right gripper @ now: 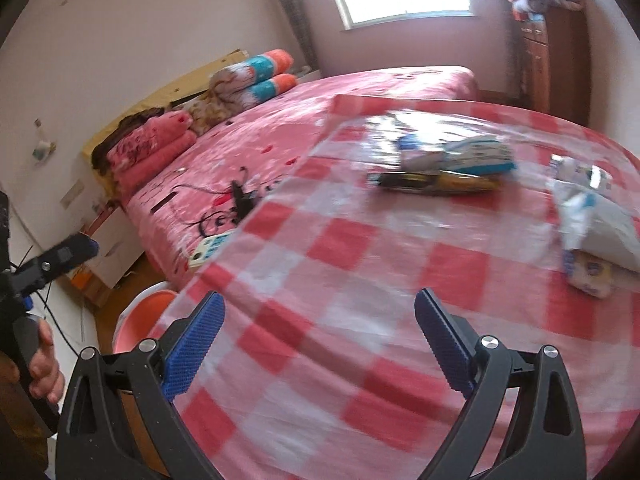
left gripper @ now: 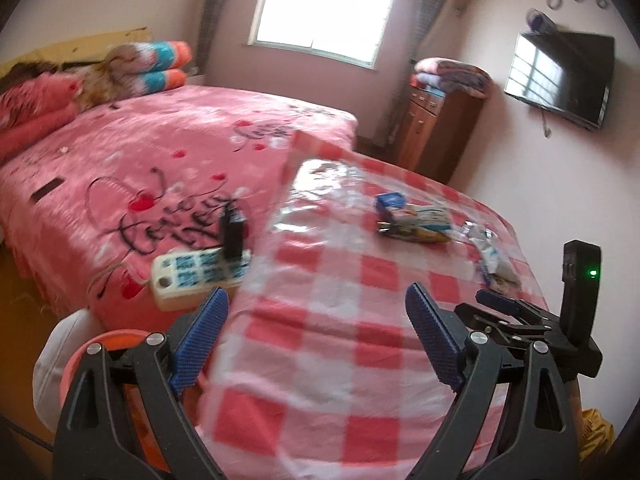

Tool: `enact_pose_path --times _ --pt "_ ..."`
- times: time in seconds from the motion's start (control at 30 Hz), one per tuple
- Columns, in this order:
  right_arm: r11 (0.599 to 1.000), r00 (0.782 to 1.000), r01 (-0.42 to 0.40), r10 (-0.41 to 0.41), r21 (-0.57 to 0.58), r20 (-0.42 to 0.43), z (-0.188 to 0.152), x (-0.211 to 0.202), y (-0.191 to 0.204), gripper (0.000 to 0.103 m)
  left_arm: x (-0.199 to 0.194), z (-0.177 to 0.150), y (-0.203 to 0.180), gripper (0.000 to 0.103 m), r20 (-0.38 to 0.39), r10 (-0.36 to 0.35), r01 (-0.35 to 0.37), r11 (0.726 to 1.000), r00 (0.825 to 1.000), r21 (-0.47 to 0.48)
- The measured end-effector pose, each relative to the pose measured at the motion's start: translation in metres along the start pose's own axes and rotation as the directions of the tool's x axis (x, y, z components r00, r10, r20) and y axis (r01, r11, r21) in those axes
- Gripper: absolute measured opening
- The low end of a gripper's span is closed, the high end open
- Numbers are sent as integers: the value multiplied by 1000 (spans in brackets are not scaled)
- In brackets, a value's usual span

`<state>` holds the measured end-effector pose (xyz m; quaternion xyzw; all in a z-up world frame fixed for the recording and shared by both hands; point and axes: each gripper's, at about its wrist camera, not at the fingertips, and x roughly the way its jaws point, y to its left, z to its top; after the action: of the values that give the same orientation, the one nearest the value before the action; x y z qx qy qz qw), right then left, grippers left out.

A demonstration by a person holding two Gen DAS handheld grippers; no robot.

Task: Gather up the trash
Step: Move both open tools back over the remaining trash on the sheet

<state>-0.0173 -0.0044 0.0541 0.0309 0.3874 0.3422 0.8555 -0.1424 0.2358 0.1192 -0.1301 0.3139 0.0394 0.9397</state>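
A pile of snack wrappers lies at the far side of a table with a red-and-white checked cloth; it also shows in the right wrist view. More crumpled white and blue wrappers lie at the table's right edge, also seen in the right wrist view. My left gripper is open and empty over the table's near edge. My right gripper is open and empty above the cloth. An orange bin with a white liner stands on the floor left of the table; it also shows in the right wrist view.
A pink bed stands left of the table, with a power strip on its near edge. A wooden cabinet and a wall TV are beyond. The right gripper's body shows at right in the left wrist view.
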Motion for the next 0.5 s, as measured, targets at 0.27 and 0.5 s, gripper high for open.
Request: enact_pose_path --times 0.27,0.5 --pt "989 993 119 -119 92 -9 2 -33 -87 95 38 12 -74 91 -57 -68 73 992 996 105" --pt "972 984 177 -177 156 -15 24 -52 -163 95 84 7 -129 91 -141 -149 169 975 979 145"
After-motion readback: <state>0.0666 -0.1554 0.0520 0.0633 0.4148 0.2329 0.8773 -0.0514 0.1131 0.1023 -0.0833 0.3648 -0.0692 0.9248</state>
